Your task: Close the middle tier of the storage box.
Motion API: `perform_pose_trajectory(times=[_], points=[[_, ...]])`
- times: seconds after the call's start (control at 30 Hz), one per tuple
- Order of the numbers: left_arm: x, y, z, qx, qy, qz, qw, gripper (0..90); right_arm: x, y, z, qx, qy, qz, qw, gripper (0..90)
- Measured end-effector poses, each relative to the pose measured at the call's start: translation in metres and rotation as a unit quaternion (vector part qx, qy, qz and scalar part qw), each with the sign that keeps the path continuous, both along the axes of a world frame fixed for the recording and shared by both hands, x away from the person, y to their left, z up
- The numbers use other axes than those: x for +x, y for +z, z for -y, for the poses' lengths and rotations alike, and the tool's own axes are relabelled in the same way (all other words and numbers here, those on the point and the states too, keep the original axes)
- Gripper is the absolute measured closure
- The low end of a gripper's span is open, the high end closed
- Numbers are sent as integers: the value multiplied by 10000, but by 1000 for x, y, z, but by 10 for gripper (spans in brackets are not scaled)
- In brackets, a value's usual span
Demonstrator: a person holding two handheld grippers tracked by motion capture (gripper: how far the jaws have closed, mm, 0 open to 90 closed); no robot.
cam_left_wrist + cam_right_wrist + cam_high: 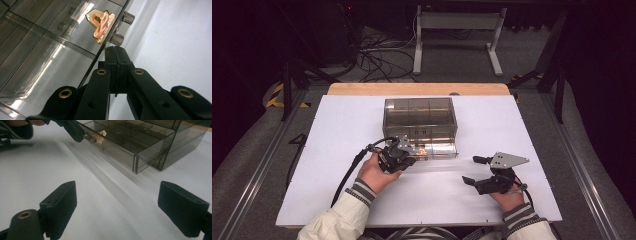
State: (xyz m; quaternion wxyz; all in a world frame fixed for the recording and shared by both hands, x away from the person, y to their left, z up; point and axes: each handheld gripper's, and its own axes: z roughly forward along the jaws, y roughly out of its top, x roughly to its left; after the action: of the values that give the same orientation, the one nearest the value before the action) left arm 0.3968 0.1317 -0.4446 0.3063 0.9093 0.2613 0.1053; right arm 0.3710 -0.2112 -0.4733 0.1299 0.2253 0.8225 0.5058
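Note:
A smoky clear drawer box (419, 117) stands mid-table with its lowest drawer (439, 150) pulled out toward me. In the drawer's front compartment lies a small gold and pink object (101, 25), also seen from the high view (421, 149). My left gripper (411, 160) is at the drawer's front left; its jaws (115, 50) are pressed flat together, with nothing between them. The tips sit just short of the drawer's clear handle (122, 27). My right gripper (475, 170) rests on the table at the front right, open and holding nothing (117, 192).
The white board (337, 165) covers the table, with a wooden strip (362, 89) along its far edge. The box's upper compartments (140, 135) look bare. Cables and a metal frame (457, 30) lie on the floor beyond the table.

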Motion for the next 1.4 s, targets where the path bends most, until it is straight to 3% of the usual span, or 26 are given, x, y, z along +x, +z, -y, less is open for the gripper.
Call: perform_pose_trajectory(times=[0.5,1.03,1.4], points=[[11,-1,-3,-334,300,104,9989,900,0,0,0,-1,-15,-10,10000,161],[19,-4,-5,-556,738,286,9953,900,0,0,0,-11,-8,-10,10000,161],[26,-7,-6,-768,1013,291,9915,900,0,-1,-1,-19,-3,0,10000,161]])
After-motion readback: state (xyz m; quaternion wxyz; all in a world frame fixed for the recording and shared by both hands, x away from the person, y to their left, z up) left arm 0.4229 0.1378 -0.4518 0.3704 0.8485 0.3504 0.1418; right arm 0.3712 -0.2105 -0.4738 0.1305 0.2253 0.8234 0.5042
